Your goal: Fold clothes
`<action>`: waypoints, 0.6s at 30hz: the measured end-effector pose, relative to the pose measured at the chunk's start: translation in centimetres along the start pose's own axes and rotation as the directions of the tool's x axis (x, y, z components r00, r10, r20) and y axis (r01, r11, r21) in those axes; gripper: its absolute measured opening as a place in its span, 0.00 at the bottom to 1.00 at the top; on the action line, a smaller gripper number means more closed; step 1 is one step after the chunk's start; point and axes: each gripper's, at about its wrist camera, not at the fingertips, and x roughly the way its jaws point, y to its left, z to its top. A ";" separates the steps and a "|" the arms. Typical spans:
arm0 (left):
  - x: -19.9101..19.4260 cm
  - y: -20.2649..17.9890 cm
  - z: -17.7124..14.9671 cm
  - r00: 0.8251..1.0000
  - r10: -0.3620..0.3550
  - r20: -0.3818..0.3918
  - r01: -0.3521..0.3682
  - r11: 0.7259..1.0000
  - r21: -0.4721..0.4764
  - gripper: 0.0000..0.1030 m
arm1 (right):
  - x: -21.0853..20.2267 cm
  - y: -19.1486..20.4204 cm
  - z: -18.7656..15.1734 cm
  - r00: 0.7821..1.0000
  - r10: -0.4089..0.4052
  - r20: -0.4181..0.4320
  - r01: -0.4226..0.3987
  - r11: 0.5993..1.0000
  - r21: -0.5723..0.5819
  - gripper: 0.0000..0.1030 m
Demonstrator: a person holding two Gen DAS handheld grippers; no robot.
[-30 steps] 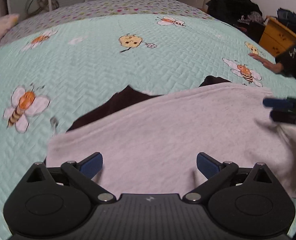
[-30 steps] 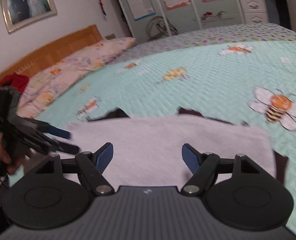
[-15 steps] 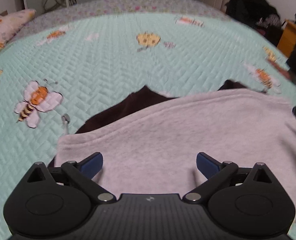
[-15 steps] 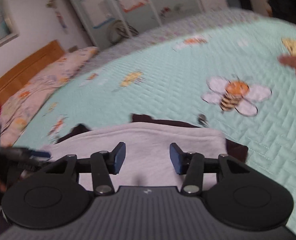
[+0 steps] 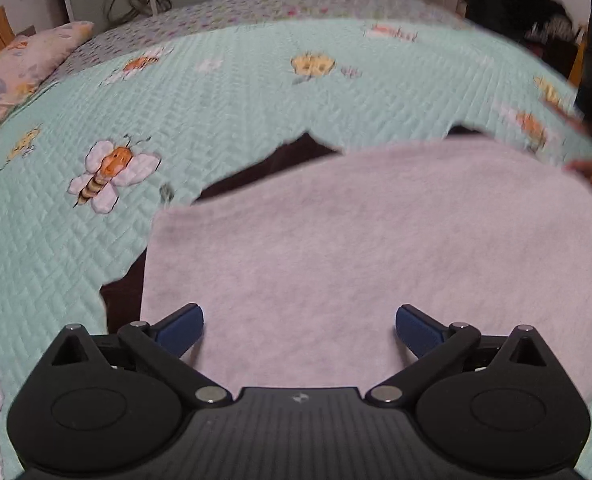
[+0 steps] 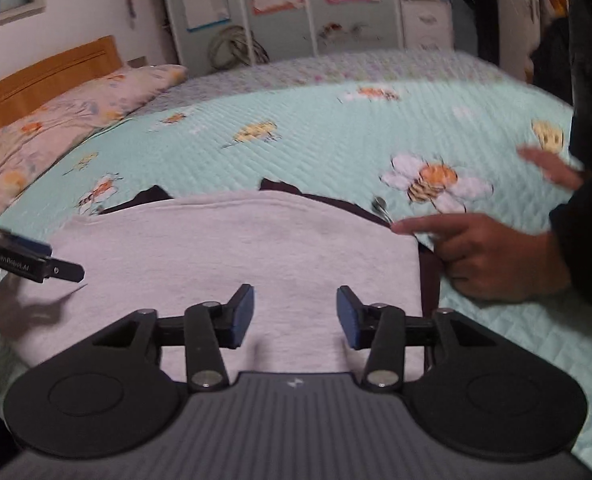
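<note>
Left tongs (image 5: 299,330): spread wide, the blue pads far apart, nothing between them; they hover above the near part of the grey garment (image 5: 376,248).
Right tongs (image 6: 294,316): partly open, a moderate gap between the pads, gripping nothing; they sit over the near edge of the grey cloth.
Grey garment: folded flat into a rough rectangle on the bed, straight ahead of both tongs and reaching under their fingers in each view.
Dark garment (image 5: 264,172): lies beneath the grey one, showing beyond its far edge and along its left side in the left view; in the right view a dark strip (image 6: 430,280) runs down the grey piece's right edge.
Bare hand (image 6: 492,258): right of the right tongs, fingers resting at the right edge of the cloth, forefinger pointing left along the far corner; a dark sleeve (image 6: 588,240) follows it.
Second hand (image 6: 548,166): farther off to the right, blurred, above the quilt.
Quilt (image 5: 216,112): mint green with bee prints, covering the bed beyond and to both sides of the tongs.
Pillow (image 6: 76,108): floral, far ahead to the left, by a wooden headboard (image 6: 44,76).
Left tongs from the right view: blurred black tip (image 6: 28,262) at the left edge, above the grey cloth's left end.
</note>
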 end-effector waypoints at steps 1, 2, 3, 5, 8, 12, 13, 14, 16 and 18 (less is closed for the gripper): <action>0.4 -0.2 -0.4 1.000 0.015 -0.018 -0.015 1.000 0.004 1.00 | 0.4 -0.2 -0.4 0.999 -0.017 -0.032 0.018 1.000 0.006 0.56; 0.6 -0.1 -0.7 1.000 0.010 -0.007 -0.010 1.000 -0.007 1.00 | 1.2 -0.7 -1.1 0.996 -0.037 -0.076 0.038 0.999 0.011 0.55; 0.8 0.0 -1.1 1.000 0.005 0.004 -0.004 1.000 -0.018 1.00 | 1.7 -1.2 -1.7 0.996 -0.038 -0.085 0.040 0.999 0.013 0.54; 0.4 0.0 -1.2 1.000 0.009 0.004 -0.008 1.000 -0.024 1.00 | 1.3 -1.3 -2.3 0.998 -0.032 -0.054 0.033 0.999 0.025 0.54; -0.2 0.0 -1.4 1.000 0.015 0.003 -0.015 0.999 -0.033 0.99 | 0.9 -0.8 -1.9 0.997 -0.045 -0.062 0.047 0.999 0.023 0.55; -1.1 0.1 -1.6 1.000 0.023 0.001 -0.023 0.999 -0.044 0.99 | -0.9 -0.7 -1.2 1.000 -0.015 -0.013 0.016 0.998 0.060 0.55; -1.3 0.1 -1.7 1.000 0.025 0.001 -0.025 0.999 -0.047 0.99 | -1.4 -0.6 -1.1 1.000 -0.003 0.015 0.002 0.998 0.068 0.57; -1.5 0.1 -1.7 1.000 0.027 0.001 -0.027 0.998 -0.050 0.99 | -1.5 -0.6 -1.1 1.000 0.006 0.018 -0.007 0.998 0.070 0.58; -0.4 0.1 -2.2 0.999 0.022 -0.025 -0.023 0.999 -0.043 1.00 | -0.6 -0.8 -1.4 0.999 0.010 -0.032 -0.008 0.998 0.063 0.62; -0.4 0.2 -2.2 0.999 0.016 -0.028 -0.017 0.998 -0.053 1.00 | 0.8 -1.0 -2.1 0.994 -0.001 -0.106 0.007 0.998 0.055 0.61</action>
